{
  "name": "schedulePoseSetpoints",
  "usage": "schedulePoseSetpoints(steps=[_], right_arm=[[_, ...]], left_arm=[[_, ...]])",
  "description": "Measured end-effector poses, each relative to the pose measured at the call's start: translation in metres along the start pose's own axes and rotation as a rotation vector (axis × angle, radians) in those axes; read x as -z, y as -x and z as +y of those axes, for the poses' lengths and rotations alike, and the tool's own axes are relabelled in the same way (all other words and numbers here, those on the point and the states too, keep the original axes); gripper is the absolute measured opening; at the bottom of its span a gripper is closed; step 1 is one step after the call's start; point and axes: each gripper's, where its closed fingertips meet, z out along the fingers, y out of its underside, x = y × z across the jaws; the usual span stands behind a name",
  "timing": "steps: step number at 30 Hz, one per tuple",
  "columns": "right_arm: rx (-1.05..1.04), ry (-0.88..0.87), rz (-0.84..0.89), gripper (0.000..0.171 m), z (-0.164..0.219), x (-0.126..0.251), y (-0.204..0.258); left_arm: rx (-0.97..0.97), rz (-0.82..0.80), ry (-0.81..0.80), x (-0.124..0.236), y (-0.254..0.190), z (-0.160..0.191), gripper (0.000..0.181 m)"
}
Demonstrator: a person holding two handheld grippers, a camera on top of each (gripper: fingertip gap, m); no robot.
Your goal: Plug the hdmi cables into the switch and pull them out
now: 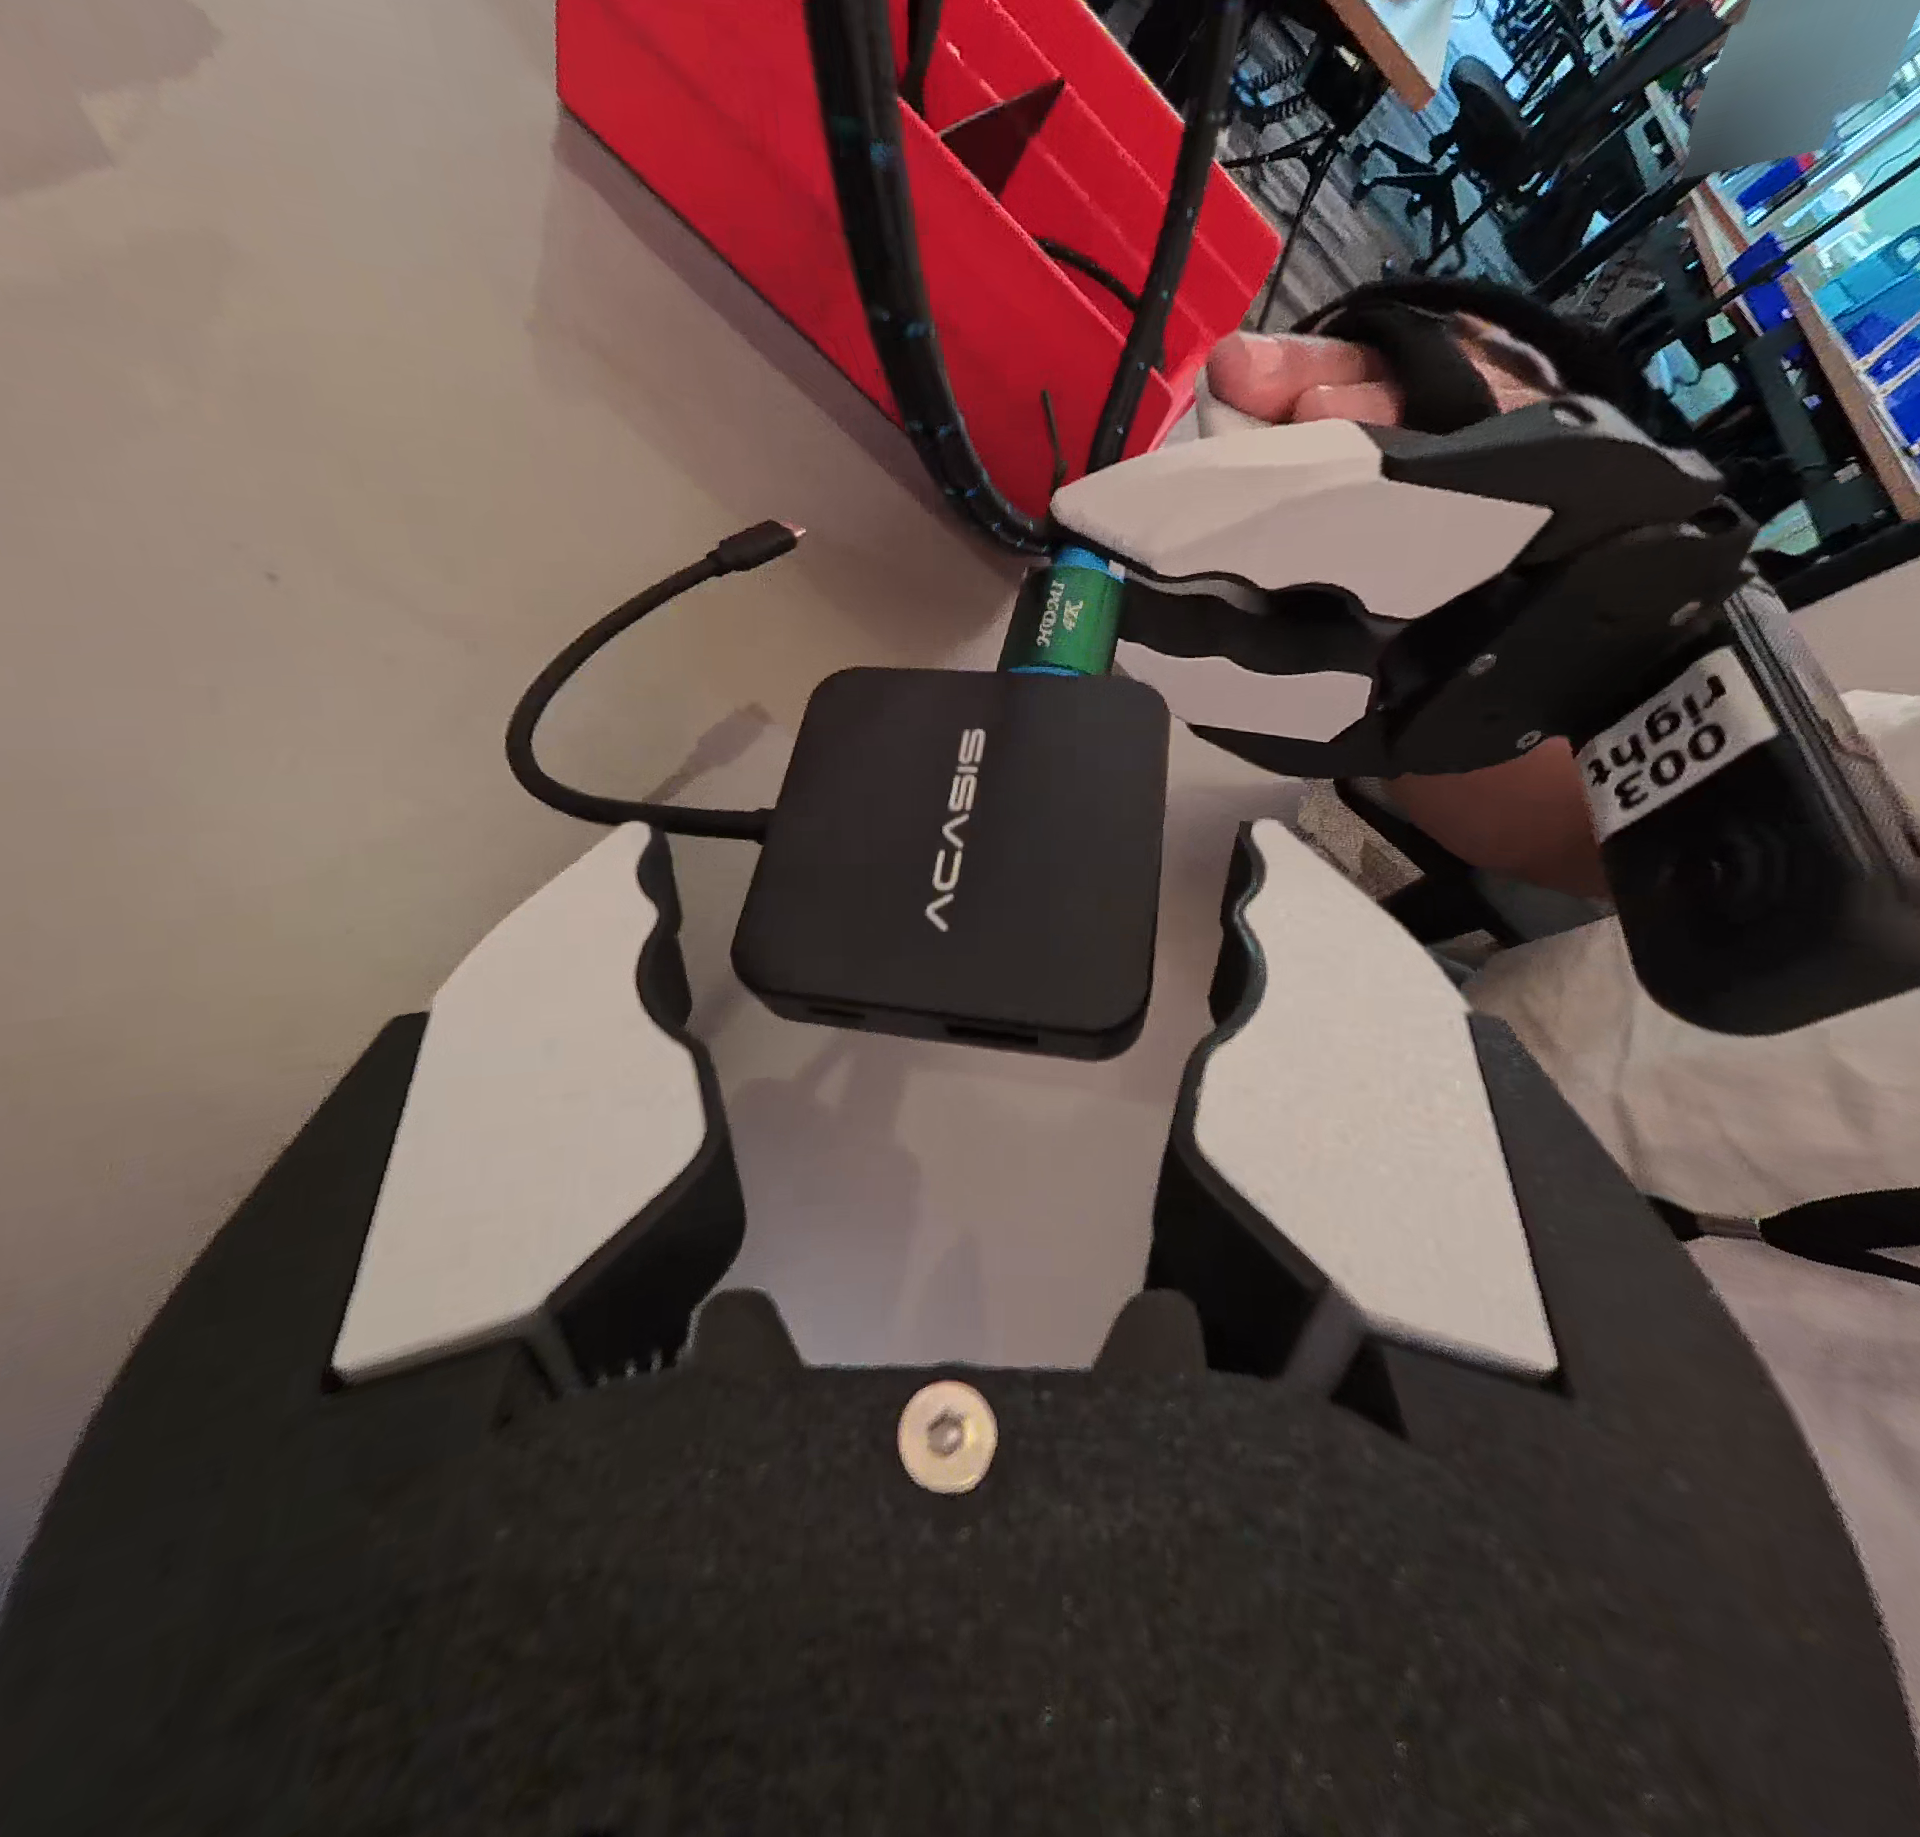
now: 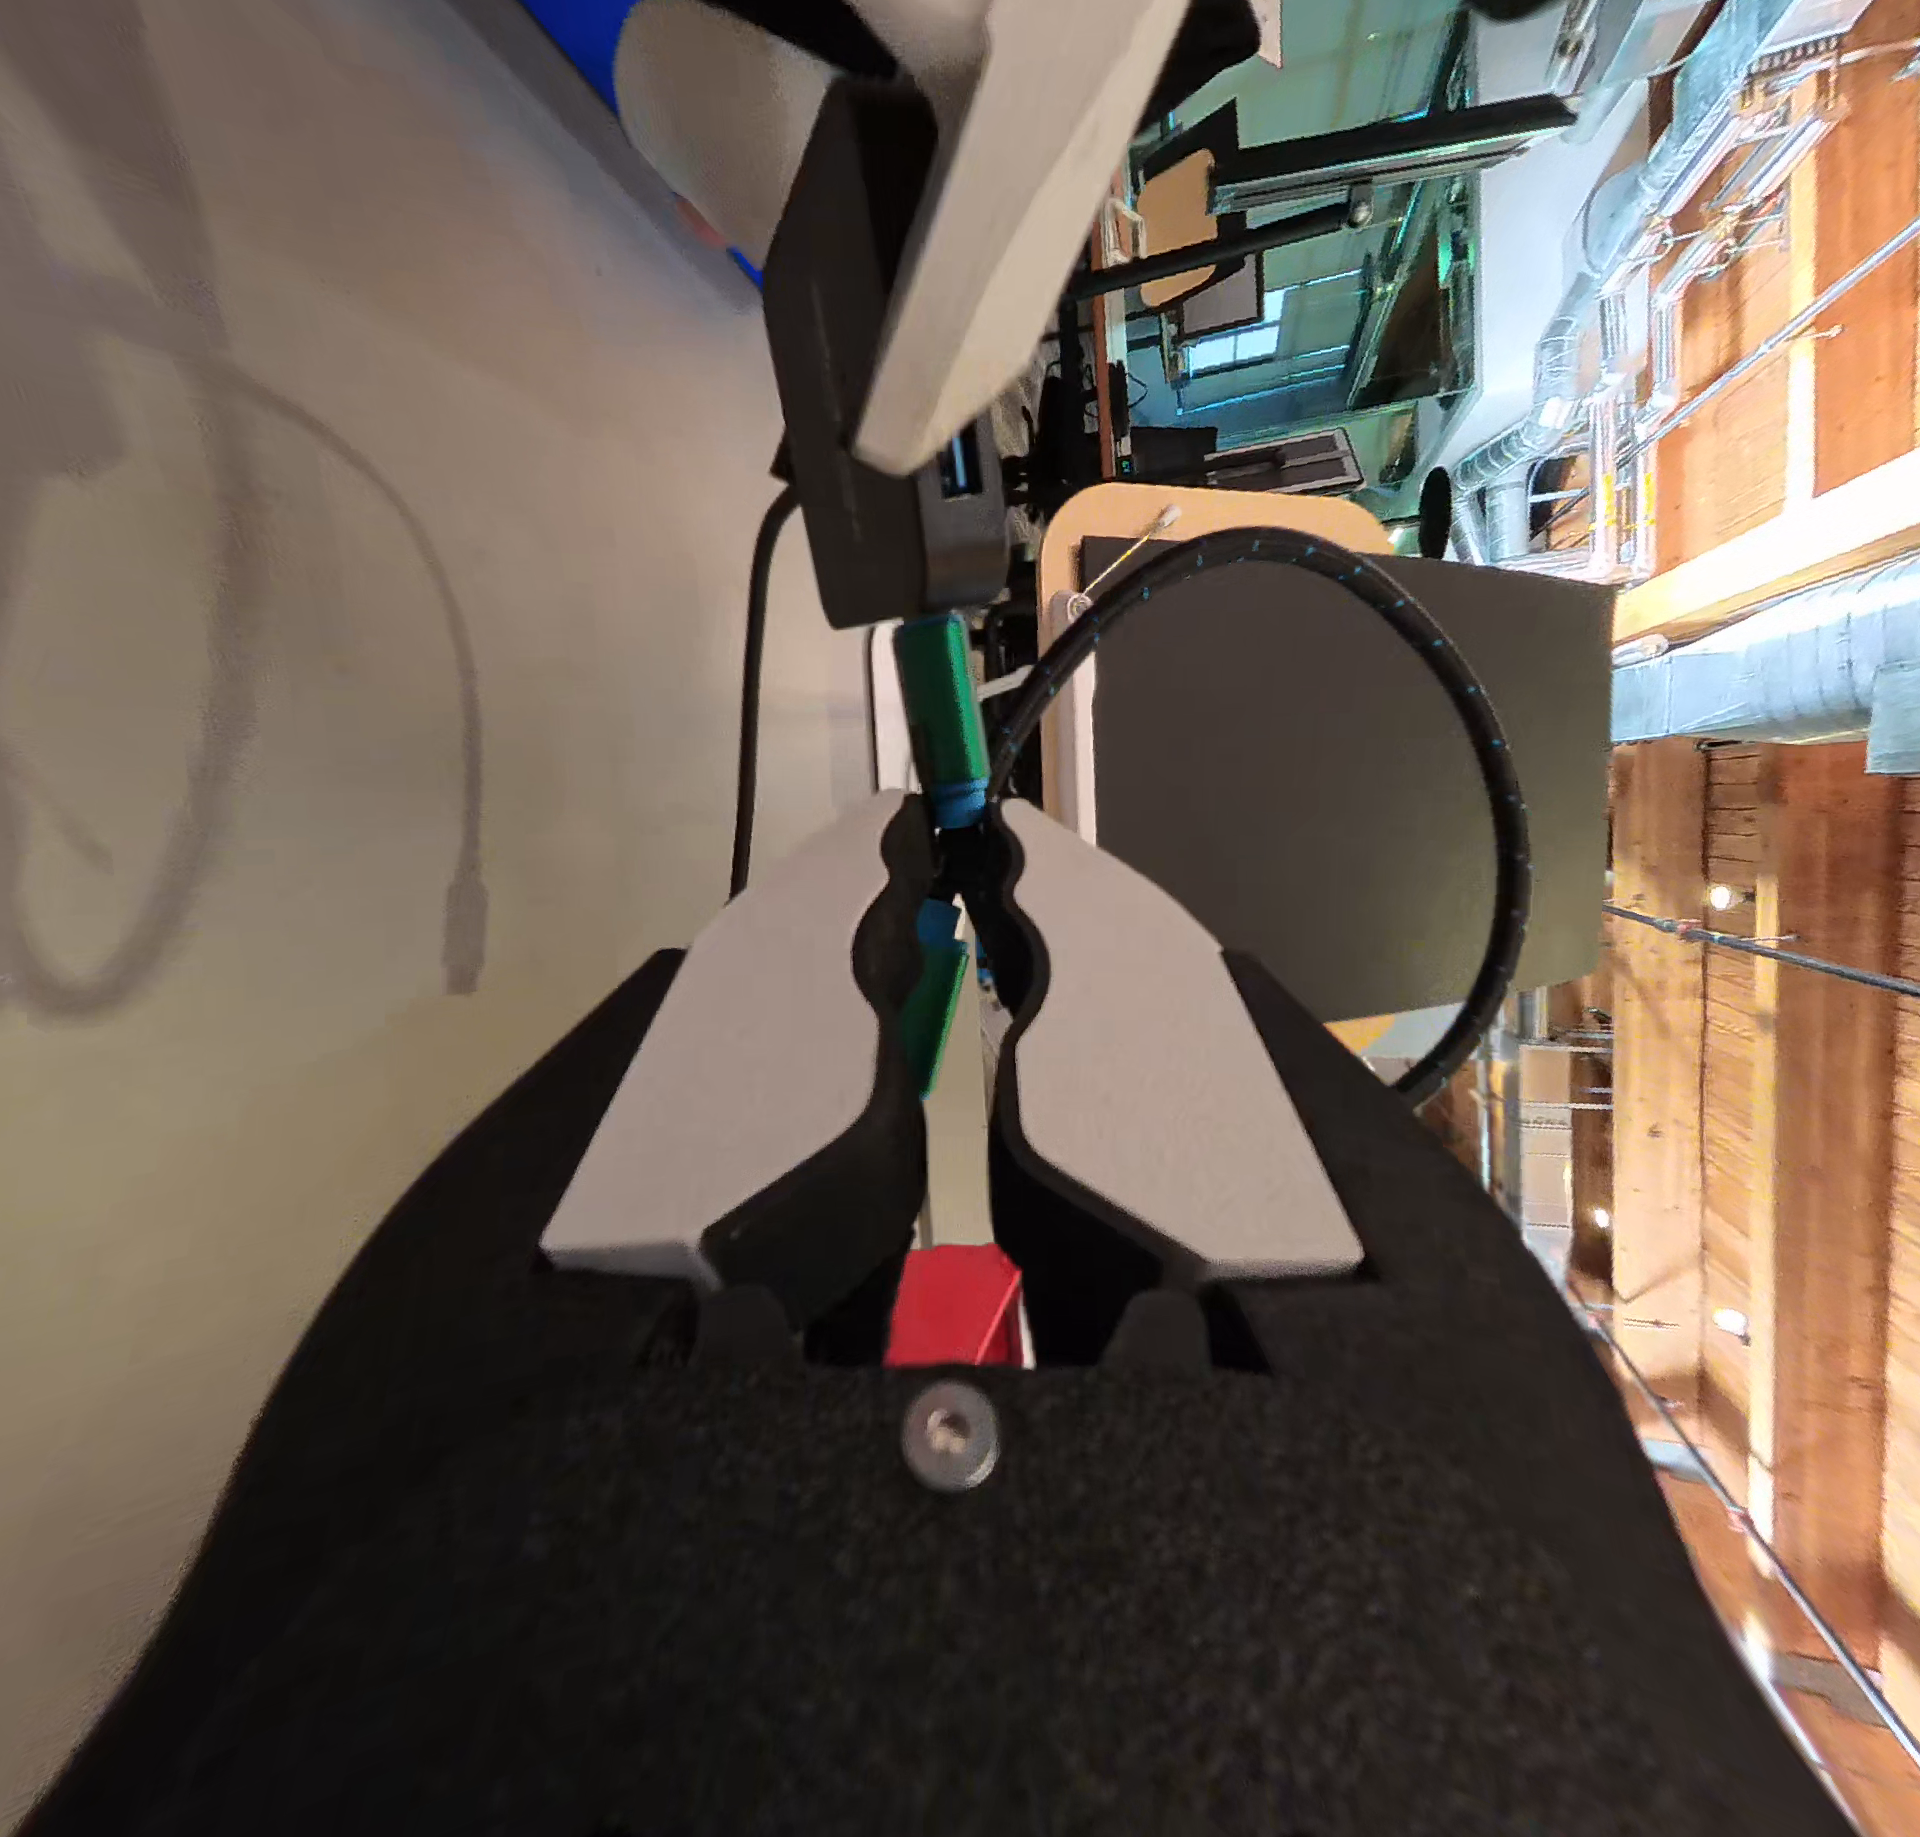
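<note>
A black square switch [image 1: 956, 842] lies between the fingers of my left gripper [image 1: 951, 842], which is open; the fingers flank its sides with small gaps. A green hdmi plug [image 1: 1060, 624] sits in the switch's far side. My right gripper [image 1: 1101, 582] comes in from the right and is shut on the rear end of that plug and its cable. In the right wrist view the right gripper [image 2: 956, 811] pinches the blue collar behind the green plug [image 2: 940, 707], which enters the switch [image 2: 862, 499]. A second green plug [image 2: 935, 1018] shows behind the fingers.
A red bin [image 1: 748, 125] stands at the back, with black braided cables [image 1: 883, 229] running up past it. The switch's short black pigtail cable [image 1: 623, 634] curls left on the pale table [image 1: 260, 437]. A hand [image 1: 1299, 374] holds the right gripper. White cloth [image 1: 1714, 1112] lies at right.
</note>
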Motion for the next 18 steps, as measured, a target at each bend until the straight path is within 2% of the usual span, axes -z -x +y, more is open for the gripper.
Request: schedulePoseSetpoints(steps=[7,10,14,16,17,18], right_arm=[[0.095,0.010,0.019,0.010,-0.007,-0.001,0.005],[0.138,0.006,0.016,0.010,-0.007,0.000,0.007],[0.126,-0.024,0.019,0.011,-0.008,0.000,0.009],[0.040,-0.065,-0.009,0.013,-0.009,0.000,0.009],[-0.020,-0.090,-0.049,0.022,-0.011,0.001,0.010],[-0.084,-0.106,-0.087,0.045,-0.013,0.003,0.010]], left_arm=[[-0.062,-0.063,0.198,-0.016,0.012,0.024,0.098],[-0.105,-0.066,0.249,-0.017,0.013,0.029,0.091],[-0.172,-0.064,0.241,-0.021,0.016,0.032,0.084],[-0.178,-0.044,0.211,-0.022,0.015,0.032,0.083],[-0.171,-0.028,0.191,-0.022,0.015,0.032,0.082],[-0.163,-0.013,0.172,-0.020,0.015,0.031,0.082]])
